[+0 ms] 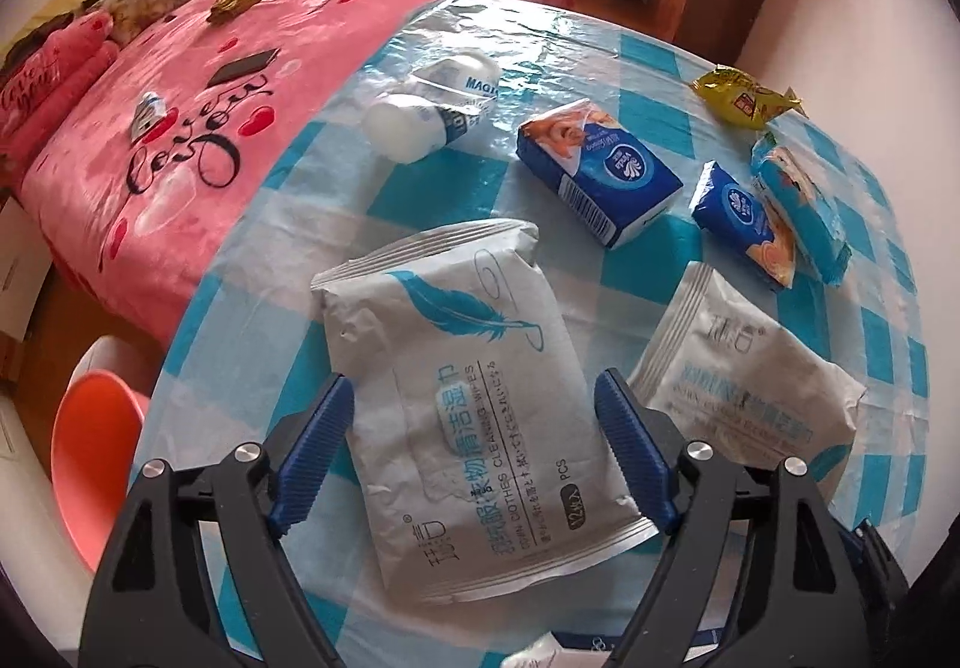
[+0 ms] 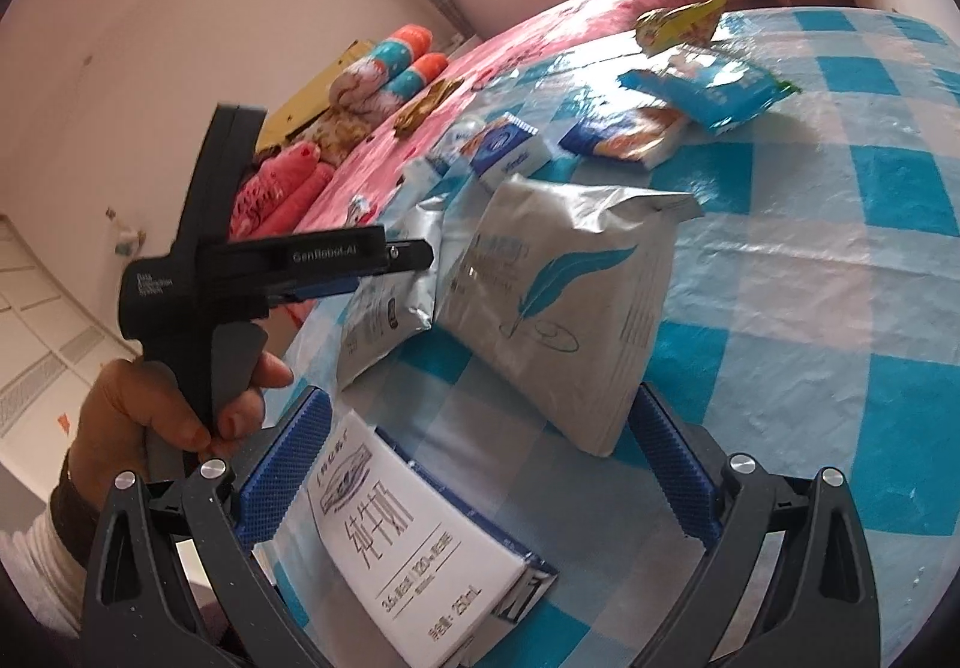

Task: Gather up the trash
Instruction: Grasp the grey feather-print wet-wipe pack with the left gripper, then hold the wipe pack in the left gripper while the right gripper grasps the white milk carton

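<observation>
Between the fingers of my left gripper [image 1: 474, 452] lies the large wet-wipes pack [image 1: 462, 416], flat on the desk [image 1: 780, 68], feather print up. Jaws stand wide, one blue pad on each long side of the pack, neither pressing on it as far as I can see. So: left gripper open, straddling, nothing held.

Right gripper [image 2: 486, 464]: also open. Milk carton [image 2: 420, 560] lies on its side between its fingers, close to the left pad; I cannot tell whether it touches. A second wipes pack [image 2: 558, 308] lies just ahead of the right finger.

My judgement of the step: the approach to a first pickup, the left side set on the wipes pack, the right on the carton. Nothing collected yet.

Other trash lies further ahead of the left gripper: white bottle [image 1: 420, 128], two blue tissue packs [image 1: 600, 170], yellow snack wrapper [image 1: 747, 98] near the far edge. No bin or bag appears in either view.

Next move, as I judge it: lower slightly, close on the pack across its width, then lift. The pack is soft and flat, so the pads may slide over the foil or buckle it; close low, near the desk.
</observation>
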Tool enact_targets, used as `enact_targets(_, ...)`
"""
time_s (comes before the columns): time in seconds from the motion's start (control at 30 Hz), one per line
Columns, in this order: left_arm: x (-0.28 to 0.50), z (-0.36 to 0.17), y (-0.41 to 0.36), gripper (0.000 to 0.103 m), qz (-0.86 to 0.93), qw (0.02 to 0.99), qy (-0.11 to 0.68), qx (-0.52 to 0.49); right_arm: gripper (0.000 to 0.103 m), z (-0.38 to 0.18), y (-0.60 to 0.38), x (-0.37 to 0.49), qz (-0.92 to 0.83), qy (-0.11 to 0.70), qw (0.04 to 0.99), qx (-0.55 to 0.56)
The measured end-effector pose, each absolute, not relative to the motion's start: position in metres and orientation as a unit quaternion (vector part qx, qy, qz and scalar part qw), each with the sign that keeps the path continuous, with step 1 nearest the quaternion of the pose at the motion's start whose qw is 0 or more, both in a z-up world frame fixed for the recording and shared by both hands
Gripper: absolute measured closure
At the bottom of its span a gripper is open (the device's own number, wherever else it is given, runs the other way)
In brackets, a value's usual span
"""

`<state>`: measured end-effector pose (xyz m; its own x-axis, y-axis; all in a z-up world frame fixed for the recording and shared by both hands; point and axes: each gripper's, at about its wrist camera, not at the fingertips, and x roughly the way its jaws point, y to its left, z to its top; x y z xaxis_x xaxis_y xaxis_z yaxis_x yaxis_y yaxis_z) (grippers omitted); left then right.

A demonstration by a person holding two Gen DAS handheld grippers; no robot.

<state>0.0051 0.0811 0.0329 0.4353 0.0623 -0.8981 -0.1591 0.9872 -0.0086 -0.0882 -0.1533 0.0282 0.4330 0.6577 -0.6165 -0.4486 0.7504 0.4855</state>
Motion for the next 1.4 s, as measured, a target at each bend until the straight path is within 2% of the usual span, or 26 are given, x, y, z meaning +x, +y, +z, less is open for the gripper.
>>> enact_targets(0.2,-0.007,0.032,0.091,0.019,0.087,0.836,0.536,-0.073,0.005,0.029,-0.14,-0.095,0.345,0.419,0.835,0.092)
enact_targets(0.27,-0.008,0.029,0.091,0.013,0.089,0.834,0.54,-0.064,0.005,0.029,-0.137,-0.096,0.349,0.418,0.834,0.084)
enact_targets(0.6,0.0,0.021,0.096,0.012,0.062,0.822,0.557,-0.101,0.005,0.028,-0.124,-0.104,0.382,0.424,0.82,0.054)
enact_targets(0.93,0.009,0.014,0.078,0.012,0.071,0.837,0.542,-0.02,0.005,0.024,-0.106,-0.117,0.396,0.43,0.811,0.007)
enact_targets(1.1,0.002,0.018,0.088,0.023,0.058,0.846,0.529,-0.023,0.005,0.023,-0.101,-0.117,0.401,0.431,0.808,-0.007)
enact_targets(1.4,-0.017,0.021,0.118,0.026,0.041,0.854,0.516,-0.048,0.007,0.022,-0.084,-0.129,0.389,0.425,0.815,-0.057)
